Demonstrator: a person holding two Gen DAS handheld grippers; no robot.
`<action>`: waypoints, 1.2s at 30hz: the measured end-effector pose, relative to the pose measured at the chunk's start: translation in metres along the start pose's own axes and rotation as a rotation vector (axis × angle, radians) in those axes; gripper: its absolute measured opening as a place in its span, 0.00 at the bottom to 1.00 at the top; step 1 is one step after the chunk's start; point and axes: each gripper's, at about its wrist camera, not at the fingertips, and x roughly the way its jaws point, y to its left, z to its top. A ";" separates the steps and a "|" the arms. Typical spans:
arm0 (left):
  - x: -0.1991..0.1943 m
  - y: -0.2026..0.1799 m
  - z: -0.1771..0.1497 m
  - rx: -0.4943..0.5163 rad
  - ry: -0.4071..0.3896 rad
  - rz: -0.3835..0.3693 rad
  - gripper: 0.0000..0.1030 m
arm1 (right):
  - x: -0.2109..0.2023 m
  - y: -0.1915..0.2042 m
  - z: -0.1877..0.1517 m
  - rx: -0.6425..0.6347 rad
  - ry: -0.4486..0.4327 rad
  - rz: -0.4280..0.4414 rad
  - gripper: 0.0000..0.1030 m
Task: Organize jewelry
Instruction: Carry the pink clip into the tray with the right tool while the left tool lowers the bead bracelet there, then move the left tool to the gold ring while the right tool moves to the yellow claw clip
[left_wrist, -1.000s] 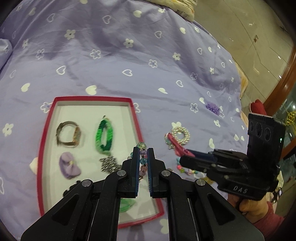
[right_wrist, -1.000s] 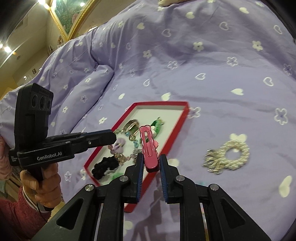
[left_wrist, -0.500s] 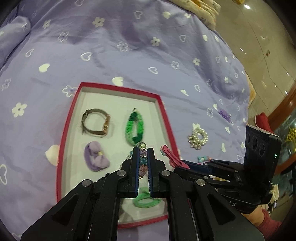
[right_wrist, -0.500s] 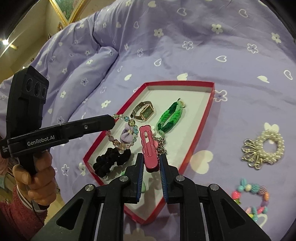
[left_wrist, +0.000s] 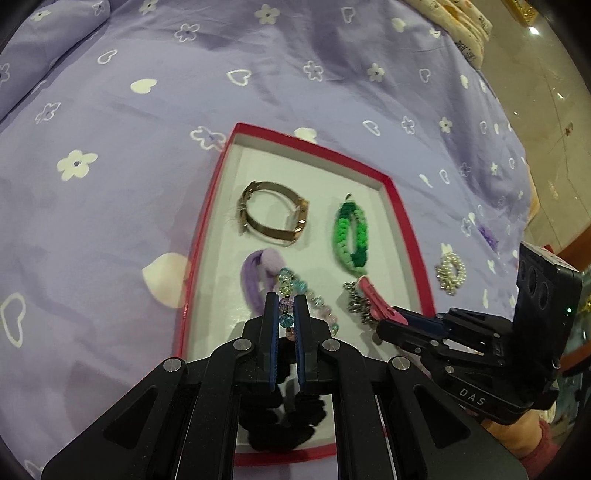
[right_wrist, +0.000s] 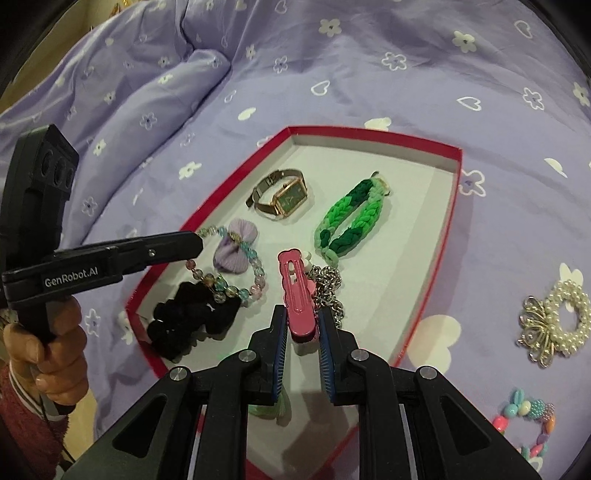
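We've got the left tool (left_wrist: 286, 320) clenched on the beaded bracelet (right_wrist: 236, 286), which hangs over the near-left part of the red-rimmed tray (right_wrist: 456, 192), just above the black scrunchie (right_wrist: 188, 317). The right tool (right_wrist: 302, 330) grips the pink hair clip (right_wrist: 295, 291) w/ jaws closed on its near end, over the silver chain (right_wrist: 328, 291) at tray centre. Inside the tray: watch (right_wrist: 282, 194) far left, green braided bracelet (right_wrist: 349, 221) far right, lilac bow (right_wrist: 236, 251) btwn. Pearl scrunchie (right_wrist: 554, 317) & colourful bead bracelet (right_wrist: 528, 424) lie on the purple bedspread (right_wrist: 369, 74), right of the tray.
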 end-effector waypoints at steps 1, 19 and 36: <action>0.002 0.001 -0.001 0.001 0.002 0.008 0.06 | 0.002 0.001 0.000 -0.004 0.004 0.000 0.16; 0.015 0.003 -0.007 -0.021 0.036 0.041 0.06 | 0.000 -0.001 -0.001 0.006 -0.009 0.022 0.18; 0.008 0.001 -0.009 -0.033 0.043 0.074 0.26 | -0.011 -0.004 0.001 0.033 -0.037 0.046 0.30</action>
